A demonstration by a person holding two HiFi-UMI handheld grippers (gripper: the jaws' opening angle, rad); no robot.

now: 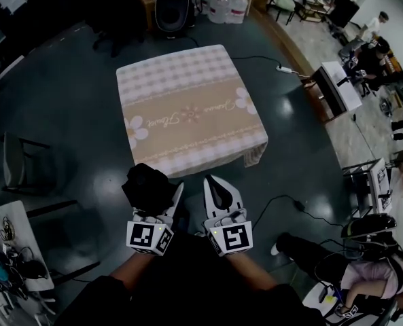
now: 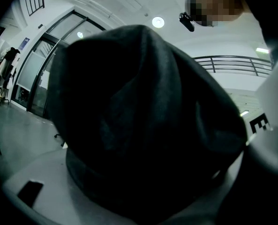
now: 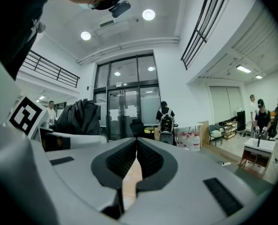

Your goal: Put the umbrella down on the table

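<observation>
Ahead of both grippers: the table (image 1: 187, 114), its cloth top bare, open from the near edge.
Between left gripper (image 1: 159, 197) and right gripper (image 1: 215, 182): only a narrow gap.
Left gripper's front: filled by the black umbrella (image 1: 147, 185).
Far left: a dark chair (image 1: 21, 165), well apart.
Right: a floor cable (image 1: 283, 201), then a seated person (image 1: 351, 277).

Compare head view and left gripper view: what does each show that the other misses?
Head view only: the table with its flowered cloth, the umbrella not yet on it. Left gripper view only: a ceiling light and a balcony railing. Both: the black folded umbrella, clamped in the left gripper; up close it fills most of that gripper's view.
</observation>
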